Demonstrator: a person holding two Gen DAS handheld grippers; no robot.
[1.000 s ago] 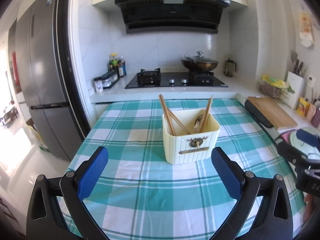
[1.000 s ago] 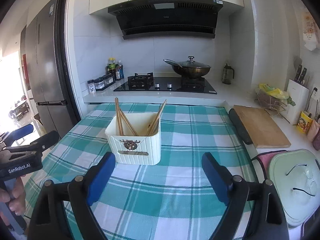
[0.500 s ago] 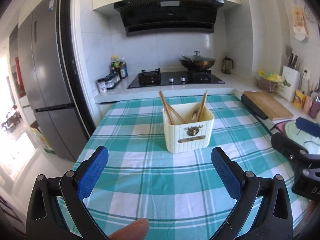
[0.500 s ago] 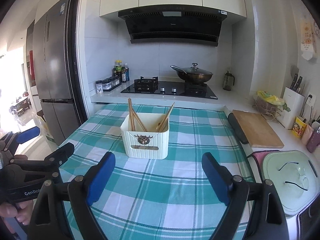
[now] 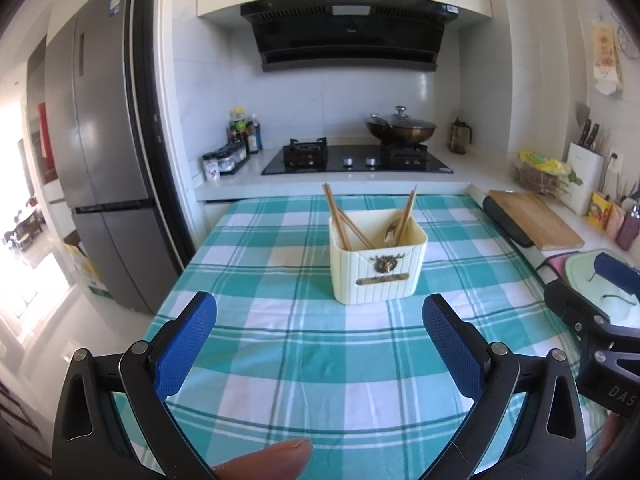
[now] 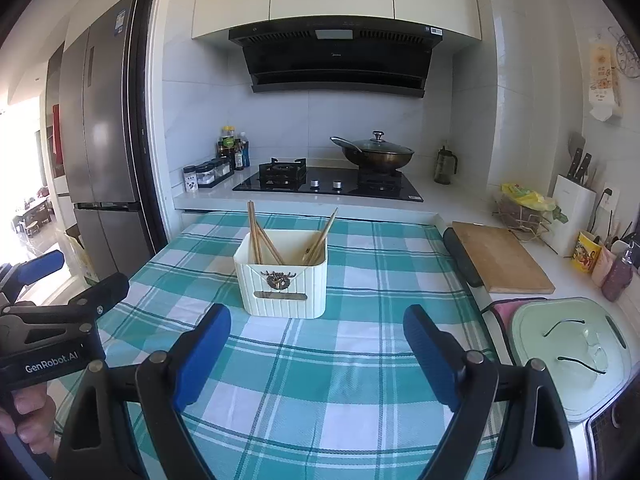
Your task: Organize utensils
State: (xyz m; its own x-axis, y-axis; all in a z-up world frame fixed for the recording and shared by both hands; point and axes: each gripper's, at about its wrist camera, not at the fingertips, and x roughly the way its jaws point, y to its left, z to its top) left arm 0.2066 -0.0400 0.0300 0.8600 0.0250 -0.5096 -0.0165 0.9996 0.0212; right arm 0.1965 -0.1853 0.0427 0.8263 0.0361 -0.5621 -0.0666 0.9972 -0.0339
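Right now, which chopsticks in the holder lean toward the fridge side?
The chopsticks at the left end of the cream utensil holder: their tips tilt toward the fridge. The chopsticks at the right end tip the opposite way, toward the cutting board.

Saw both views bright, daylit. Strong light entered from left; doorway area (image 5: 24,216) overexposed, washed out. Glare streak on refrigerator (image 6: 100,136). Soft shadows on tablecloth (image 5: 320,352). Noted heavy fisheye bending, black vignette at corners. Centre sharp; fingertip (image 5: 268,460) at lower edge blurred.
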